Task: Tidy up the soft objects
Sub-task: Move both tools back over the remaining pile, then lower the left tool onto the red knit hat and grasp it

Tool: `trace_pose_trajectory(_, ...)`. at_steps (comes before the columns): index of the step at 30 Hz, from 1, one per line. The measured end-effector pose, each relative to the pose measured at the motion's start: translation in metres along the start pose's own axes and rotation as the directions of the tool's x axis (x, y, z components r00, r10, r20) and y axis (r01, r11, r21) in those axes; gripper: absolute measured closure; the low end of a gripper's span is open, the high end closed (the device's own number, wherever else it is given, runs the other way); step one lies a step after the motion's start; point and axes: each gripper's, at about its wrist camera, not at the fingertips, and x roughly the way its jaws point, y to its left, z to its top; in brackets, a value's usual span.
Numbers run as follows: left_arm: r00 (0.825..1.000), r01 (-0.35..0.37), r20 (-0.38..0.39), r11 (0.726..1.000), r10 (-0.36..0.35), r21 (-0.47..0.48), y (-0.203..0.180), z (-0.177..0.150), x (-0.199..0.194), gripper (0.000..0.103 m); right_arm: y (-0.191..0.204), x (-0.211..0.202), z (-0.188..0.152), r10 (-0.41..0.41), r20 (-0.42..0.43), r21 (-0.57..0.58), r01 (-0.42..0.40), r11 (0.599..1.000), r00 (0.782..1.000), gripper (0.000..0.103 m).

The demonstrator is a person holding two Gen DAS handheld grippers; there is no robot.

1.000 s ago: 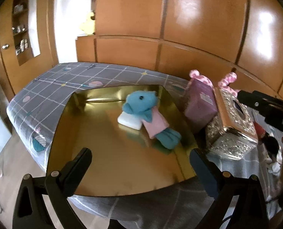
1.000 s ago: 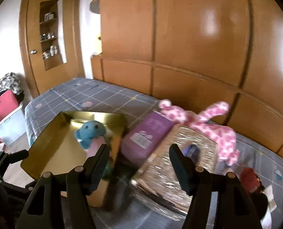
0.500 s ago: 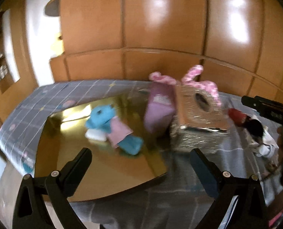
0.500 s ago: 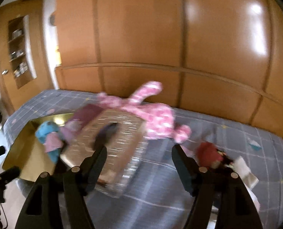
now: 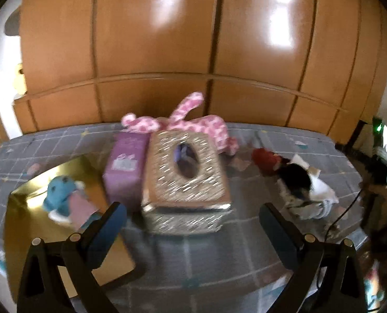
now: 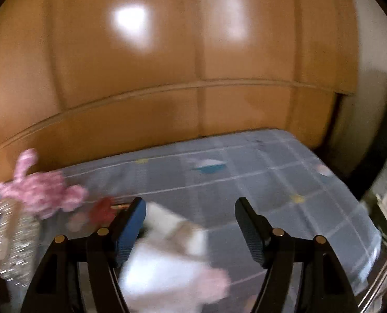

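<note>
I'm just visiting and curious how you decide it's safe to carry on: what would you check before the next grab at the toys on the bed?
1. Right gripper open with nothing clamped: ok; the jaws stand apart.
2. Doll in white clothes lined up between its fingers: cannot tell; the picture is blurred, and the doll sits low and toward the left finger.
3. Left gripper empty and open: ok.
4. Gold tray has room: ok; only the blue plush lies on it.
5. Pink plush reachable: not ok; it lies behind the glittery tissue box.
</note>
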Motion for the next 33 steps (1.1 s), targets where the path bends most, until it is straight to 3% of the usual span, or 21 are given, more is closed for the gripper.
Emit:
trace_pose_trajectory(3, 0.999, 0.045, -0.001, 0.999, -0.045, 0.030, -0.021, 0.010, 0.008, 0.000, -0.033, 0.013, -0.006, -0.032, -0.035, 0.117, 0.036, 0.993, 0.999, 0.031)
trace_pose_trajectory(6, 0.987, 0.153, -0.061, 0.988, -0.151, 0.027, -0.043, 0.024, 0.025, 0.000, -0.056, 0.014, -0.007, 0.010, -0.039, 0.249, 0.000, 0.968, 0.999, 0.031)
trace_pose_trajectory(11, 0.971, 0.188, -0.157, 0.981, -0.180, 0.042, -0.086, 0.044, 0.066, 0.001, -0.065, 0.013, -0.008, 0.054, -0.036, 0.292, -0.042, 0.956, 0.998, 0.031)
trace_pose_trajectory(13, 0.959, 0.207, -0.204, 0.978, -0.199, 0.019, -0.099, 0.052, 0.086, 0.013, -0.062, 0.016, -0.007, 0.074, -0.034, 0.293, -0.061, 0.954, 0.997, 0.031)
trace_pose_trajectory(15, 0.939, 0.234, -0.256, 0.972, -0.229, -0.010, -0.113, 0.061, 0.109, 0.015, -0.060, 0.017, -0.008, 0.100, -0.036, 0.295, -0.085, 0.952, 0.994, 0.031)
trace_pose_trajectory(20, 0.913, 0.236, -0.337, 0.971, -0.231, -0.025, -0.141, 0.070, 0.162, 0.018, -0.060, 0.020, -0.009, 0.149, -0.037, 0.317, -0.130, 0.939, 0.988, 0.031)
trace_pose_trajectory(24, 0.882, 0.234, -0.402, 0.969, -0.246, -0.079, -0.154, 0.072, 0.210, 0.024, -0.062, 0.024, -0.009, 0.187, -0.051, 0.340, -0.159, 0.927, 0.981, 0.031)
trace_pose_trajectory(28, 0.875, 0.229, -0.417, 0.969, -0.245, -0.088, -0.167, 0.078, 0.244, 0.034, -0.060, 0.027, -0.010, 0.216, -0.060, 0.343, -0.183, 0.921, 0.975, 0.031)
trace_pose_trajectory(33, 0.874, 0.196, -0.450, 0.980, -0.181, -0.014, -0.185, 0.081, 0.285, 0.047, -0.058, 0.028, -0.010, 0.247, -0.064, 0.344, -0.211, 0.915, 0.967, 0.031)
